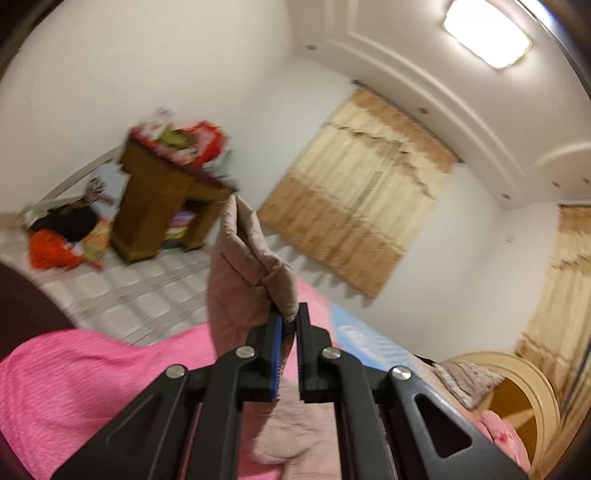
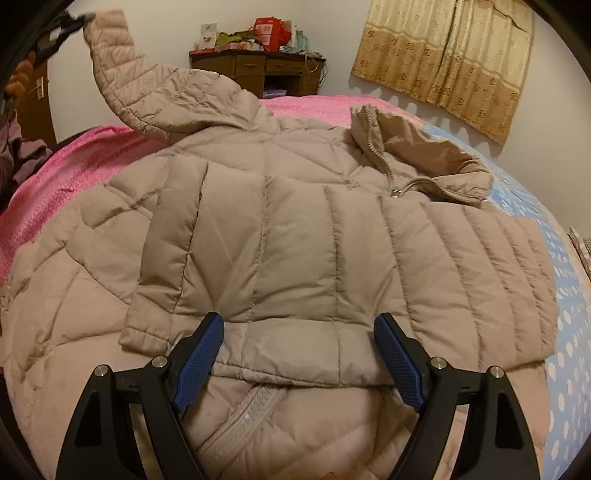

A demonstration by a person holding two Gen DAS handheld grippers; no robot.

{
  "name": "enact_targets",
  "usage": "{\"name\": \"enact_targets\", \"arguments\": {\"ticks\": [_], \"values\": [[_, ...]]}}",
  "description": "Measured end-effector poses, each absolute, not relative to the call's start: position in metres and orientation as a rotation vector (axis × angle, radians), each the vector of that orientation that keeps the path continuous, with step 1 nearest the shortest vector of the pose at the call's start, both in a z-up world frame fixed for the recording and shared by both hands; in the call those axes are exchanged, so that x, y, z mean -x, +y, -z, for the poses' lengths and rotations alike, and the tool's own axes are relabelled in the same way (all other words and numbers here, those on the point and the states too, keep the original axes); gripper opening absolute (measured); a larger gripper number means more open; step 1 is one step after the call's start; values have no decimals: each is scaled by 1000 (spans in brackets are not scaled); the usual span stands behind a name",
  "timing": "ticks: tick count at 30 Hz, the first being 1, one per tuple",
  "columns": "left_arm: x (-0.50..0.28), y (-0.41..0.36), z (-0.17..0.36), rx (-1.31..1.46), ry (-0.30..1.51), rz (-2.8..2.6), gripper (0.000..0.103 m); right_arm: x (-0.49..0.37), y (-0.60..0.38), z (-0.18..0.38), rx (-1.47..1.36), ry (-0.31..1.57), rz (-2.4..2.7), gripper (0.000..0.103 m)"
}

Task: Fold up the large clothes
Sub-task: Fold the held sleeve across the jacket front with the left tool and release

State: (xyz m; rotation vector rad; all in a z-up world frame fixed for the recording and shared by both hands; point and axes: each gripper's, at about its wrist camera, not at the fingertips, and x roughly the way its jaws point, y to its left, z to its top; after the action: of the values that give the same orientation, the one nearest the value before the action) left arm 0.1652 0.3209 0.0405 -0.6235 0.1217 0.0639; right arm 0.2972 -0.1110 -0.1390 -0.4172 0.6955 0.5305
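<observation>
Two grippers at work over a beige quilted puffer jacket (image 2: 280,229), spread across a bed under a pink bedspread (image 2: 74,166). Left gripper (image 1: 290,321) clenched on the cuff of one sleeve (image 1: 247,258), lifted well clear of the bed, cuff folded double and standing up past the fingertips. Same sleeve (image 2: 122,74) seen from the right wrist camera stretched up and away toward the upper left corner, left gripper (image 2: 70,20) pinching its end, blurred and partly cut off by the lens rim. Right gripper (image 2: 299,332) spread wide, blue pads (image 2: 199,354) apart, holding nothing, hovering just above the folded-over second sleeve, whose cuff lies across the jacket's front; whether touching the fabric or not, cannot tell. Zipper (image 2: 240,417) running down the front below that cuff. Hood (image 2: 424,155) crumpled at the far right of the jacket, with a zip and a small metal snap at the collar. Blue dotted sheet (image 2: 561,295) showing along the right edge of the bed. Brown wooden desk (image 2: 258,70) against the far wall, piled with red and green clutter. Cream and tan curtain (image 2: 450,55) hanging on the wall at the right. Lit ceiling lamp (image 1: 487,33) overhead. Tiled floor (image 1: 140,291) beside the bed, with orange and black things heaped near the desk, too blurred to name.
</observation>
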Motion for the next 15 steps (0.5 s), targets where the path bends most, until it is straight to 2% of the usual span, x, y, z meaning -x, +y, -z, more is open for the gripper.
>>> {"name": "enact_targets", "arguments": {"ticks": [8,15], "values": [[-183,243,-93,498,63,217,6,-280,-137,116,332,652,-509,84],[-191,154,-73,350,155,454,6,-257,-167,102,250,616,-482,84]]}}
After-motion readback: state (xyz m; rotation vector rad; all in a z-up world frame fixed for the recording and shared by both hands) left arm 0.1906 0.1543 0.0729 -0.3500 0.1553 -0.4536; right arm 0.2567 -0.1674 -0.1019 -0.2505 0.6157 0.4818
